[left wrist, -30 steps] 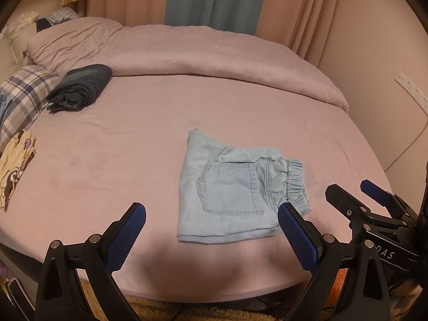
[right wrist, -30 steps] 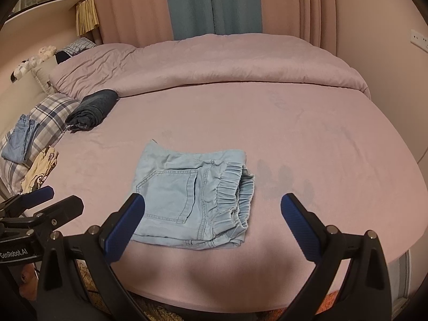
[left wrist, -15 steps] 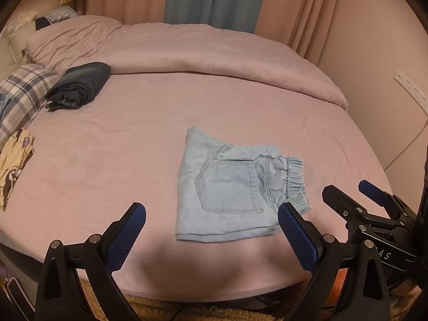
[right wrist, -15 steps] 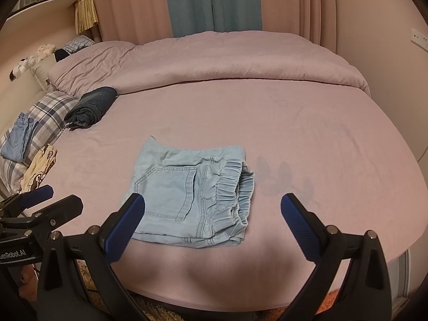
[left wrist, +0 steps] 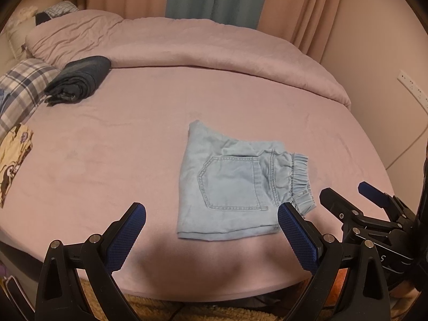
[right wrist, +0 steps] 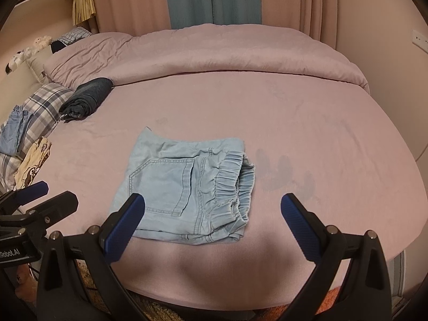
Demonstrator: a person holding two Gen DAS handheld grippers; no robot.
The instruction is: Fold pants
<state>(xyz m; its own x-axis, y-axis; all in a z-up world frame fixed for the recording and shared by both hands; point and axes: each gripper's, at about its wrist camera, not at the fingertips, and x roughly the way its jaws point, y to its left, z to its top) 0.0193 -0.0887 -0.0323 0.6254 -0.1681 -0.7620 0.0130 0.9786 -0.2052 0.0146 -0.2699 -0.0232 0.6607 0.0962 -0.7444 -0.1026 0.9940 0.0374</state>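
Light blue denim pants lie folded into a compact rectangle on the pink bed, back pocket up, elastic waistband to the right. They also show in the right wrist view. My left gripper is open and empty, held above the bed's front edge, just short of the pants. My right gripper is open and empty, at the near edge of the pants. Each gripper shows in the other's view: the right gripper, the left gripper.
A dark folded garment lies at the back left next to a plaid pillow. A printed yellow garment and folded jeans sit at the left. A rolled pink duvet runs across the back. A wall stands at the right.
Both grippers drifted slightly back and up from the pants; the pants have not moved. Both stay open.
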